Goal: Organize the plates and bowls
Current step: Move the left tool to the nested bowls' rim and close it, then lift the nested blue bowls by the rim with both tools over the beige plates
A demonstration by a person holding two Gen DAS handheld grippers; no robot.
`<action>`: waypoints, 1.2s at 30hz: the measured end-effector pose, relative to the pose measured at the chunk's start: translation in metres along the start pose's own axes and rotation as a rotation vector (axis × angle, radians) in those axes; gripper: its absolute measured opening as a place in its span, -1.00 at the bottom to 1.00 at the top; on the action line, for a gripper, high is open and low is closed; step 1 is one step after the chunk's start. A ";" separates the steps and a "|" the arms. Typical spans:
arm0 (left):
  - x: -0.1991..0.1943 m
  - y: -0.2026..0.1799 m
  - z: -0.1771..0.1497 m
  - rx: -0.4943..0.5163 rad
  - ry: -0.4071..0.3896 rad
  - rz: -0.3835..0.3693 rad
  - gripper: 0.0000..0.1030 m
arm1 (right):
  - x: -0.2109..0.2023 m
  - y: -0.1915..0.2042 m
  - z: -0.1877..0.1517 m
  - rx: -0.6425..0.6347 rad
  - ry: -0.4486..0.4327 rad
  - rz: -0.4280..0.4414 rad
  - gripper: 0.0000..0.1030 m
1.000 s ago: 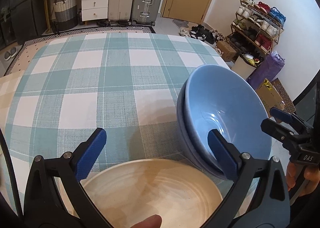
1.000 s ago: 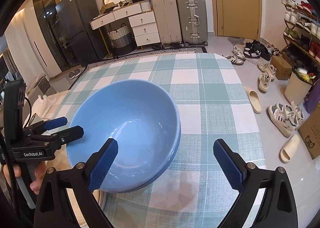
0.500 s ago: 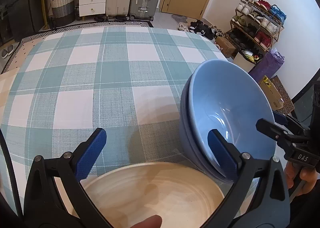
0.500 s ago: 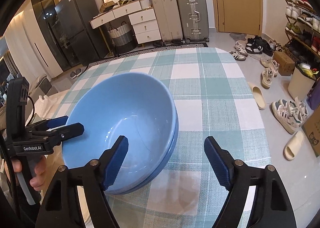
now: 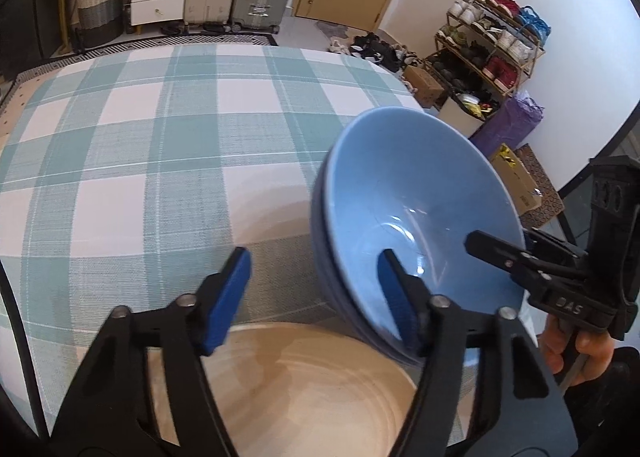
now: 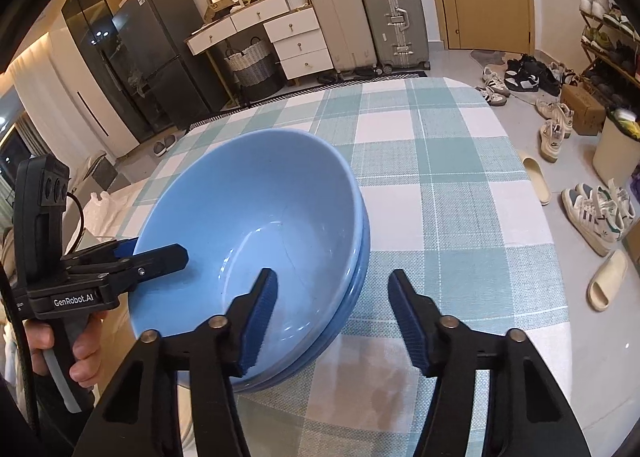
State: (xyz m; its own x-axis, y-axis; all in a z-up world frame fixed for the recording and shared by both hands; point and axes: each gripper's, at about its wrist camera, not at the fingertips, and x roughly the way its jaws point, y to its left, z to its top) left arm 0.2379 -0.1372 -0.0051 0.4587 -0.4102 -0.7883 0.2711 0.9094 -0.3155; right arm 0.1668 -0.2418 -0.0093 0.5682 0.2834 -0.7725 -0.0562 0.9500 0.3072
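Both hand-held grippers, left [image 5: 316, 297] and right [image 6: 332, 313], straddle blue bowls' [image 5: 420, 201] rim, jaws apart.

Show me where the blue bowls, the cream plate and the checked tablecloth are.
blue bowls [image 6: 256, 217], right wrist view, inner wall of the top bowl.
cream plate [image 5: 304, 389], left wrist view, its bare middle.
checked tablecloth [image 5: 160, 129], left wrist view, a bare stretch.

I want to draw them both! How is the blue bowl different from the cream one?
The glossy blue bowl is nested in a second blue bowl; the matte cream bowl shows no bowl beneath. The blue one looks deeper, the cream one shallower with ring marks. Both are round and empty.
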 end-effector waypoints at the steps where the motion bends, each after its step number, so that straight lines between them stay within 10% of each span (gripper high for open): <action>1: 0.000 -0.002 0.000 0.004 -0.002 -0.003 -0.06 | 0.000 0.000 0.000 -0.001 0.001 0.000 -0.14; 6: -0.004 -0.021 -0.002 0.052 -0.004 0.010 -0.44 | -0.002 0.002 0.000 0.005 -0.013 0.008 -0.34; 36: -0.080 -0.058 -0.010 0.100 -0.123 0.017 -0.45 | -0.069 0.025 0.001 -0.027 -0.114 -0.030 -0.36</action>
State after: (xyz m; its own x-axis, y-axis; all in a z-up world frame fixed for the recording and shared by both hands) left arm 0.1770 -0.1563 0.0704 0.5624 -0.4058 -0.7205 0.3424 0.9074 -0.2439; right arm 0.1268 -0.2382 0.0521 0.6595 0.2396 -0.7124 -0.0591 0.9614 0.2687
